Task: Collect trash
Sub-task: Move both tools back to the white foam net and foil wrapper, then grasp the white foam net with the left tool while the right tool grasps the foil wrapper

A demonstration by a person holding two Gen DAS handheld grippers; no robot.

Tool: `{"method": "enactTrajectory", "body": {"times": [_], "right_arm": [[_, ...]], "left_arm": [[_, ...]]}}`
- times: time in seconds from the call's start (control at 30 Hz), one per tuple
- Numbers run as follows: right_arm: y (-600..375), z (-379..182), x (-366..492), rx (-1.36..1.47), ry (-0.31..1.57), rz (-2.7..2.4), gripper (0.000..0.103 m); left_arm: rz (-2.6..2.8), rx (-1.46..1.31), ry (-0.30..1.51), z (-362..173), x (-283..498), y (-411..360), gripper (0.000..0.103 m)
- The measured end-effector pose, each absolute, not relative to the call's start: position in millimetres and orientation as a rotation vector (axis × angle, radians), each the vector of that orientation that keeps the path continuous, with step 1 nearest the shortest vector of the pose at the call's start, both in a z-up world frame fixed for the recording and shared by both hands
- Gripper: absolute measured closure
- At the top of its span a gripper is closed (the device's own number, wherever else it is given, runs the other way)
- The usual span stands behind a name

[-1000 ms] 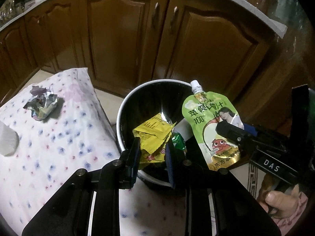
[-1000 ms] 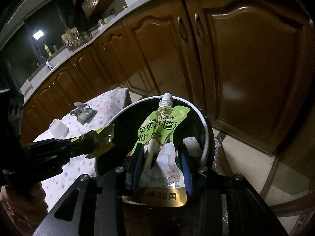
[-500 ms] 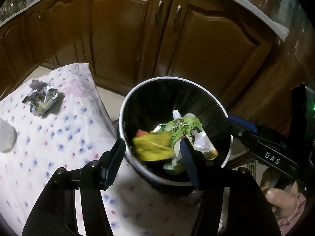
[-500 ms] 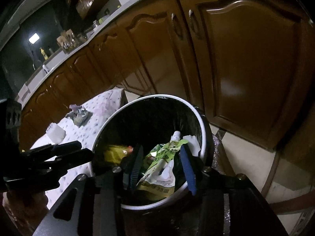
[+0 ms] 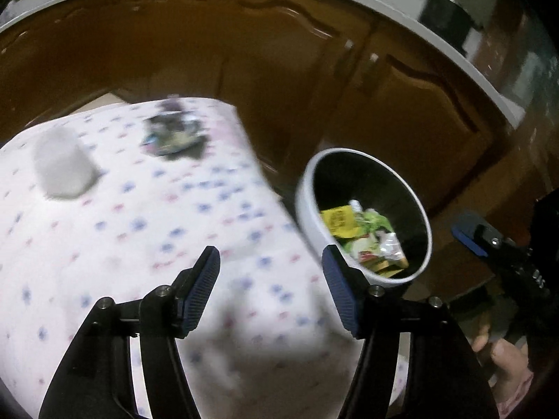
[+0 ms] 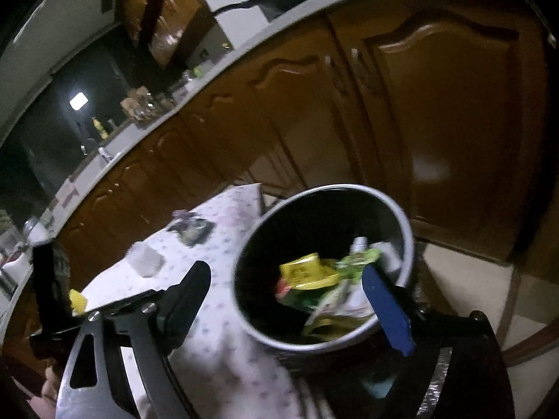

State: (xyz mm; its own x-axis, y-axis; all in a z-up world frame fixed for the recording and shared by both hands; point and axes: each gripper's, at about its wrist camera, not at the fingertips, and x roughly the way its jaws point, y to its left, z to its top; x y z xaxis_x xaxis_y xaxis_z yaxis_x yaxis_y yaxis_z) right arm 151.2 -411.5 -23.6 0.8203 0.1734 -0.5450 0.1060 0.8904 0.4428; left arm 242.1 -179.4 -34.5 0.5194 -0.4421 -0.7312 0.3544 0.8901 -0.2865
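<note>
A round trash bin with a white rim stands beside the flowered table. Inside lie a yellow wrapper and a green juice pouch; both also show in the right wrist view, the wrapper and the pouch in the bin. My left gripper is open and empty over the table's edge. My right gripper is open and empty above the bin's near rim. A crumpled wrapper and a white wad lie on the table.
Brown cabinet doors close off the far side behind bin and table. The right gripper's body shows right of the bin in the left wrist view. Tiled floor lies right of the bin.
Both grippers have opened and dropped the yellow wrapper and the juice pouch into the bin. Both have pulled back, and the left has swung left over the table.
</note>
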Motion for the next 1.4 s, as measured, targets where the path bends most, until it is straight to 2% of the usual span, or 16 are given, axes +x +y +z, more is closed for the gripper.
{"method": "enactTrajectory", "body": {"times": [0.53, 1.03, 1.1, 1.17, 1.4], "right_arm": [[-291.0, -25.6, 185.4, 0.364, 0.672, 0.224, 0.01], [-247.1, -30.7, 234.7, 0.298, 0.694, 0.234, 0.01], [-246.9, -31.5, 247.3, 0.314, 0.711, 0.224, 0.01], [-246.9, -32.8, 258.0, 0.326, 0.719, 0.225, 0.01], [-245.7, -36.7, 308.2, 0.343, 0.731, 0.215, 0.01]], "left_arm": [[-0.248, -0.258, 0.883, -48.0, 235.6, -42.6, 0.038], [-0.165, -0.313, 0.886, -55.6, 272.4, 1.0, 0.038], [-0.159, -0.303, 0.882, -54.9, 281.4, 0.1, 0.033], [-0.159, -0.305, 0.87, -54.5, 292.7, -0.6, 0.022], [-0.137, -0.278, 0.852, -58.5, 335.7, -10.7, 0.02]]}}
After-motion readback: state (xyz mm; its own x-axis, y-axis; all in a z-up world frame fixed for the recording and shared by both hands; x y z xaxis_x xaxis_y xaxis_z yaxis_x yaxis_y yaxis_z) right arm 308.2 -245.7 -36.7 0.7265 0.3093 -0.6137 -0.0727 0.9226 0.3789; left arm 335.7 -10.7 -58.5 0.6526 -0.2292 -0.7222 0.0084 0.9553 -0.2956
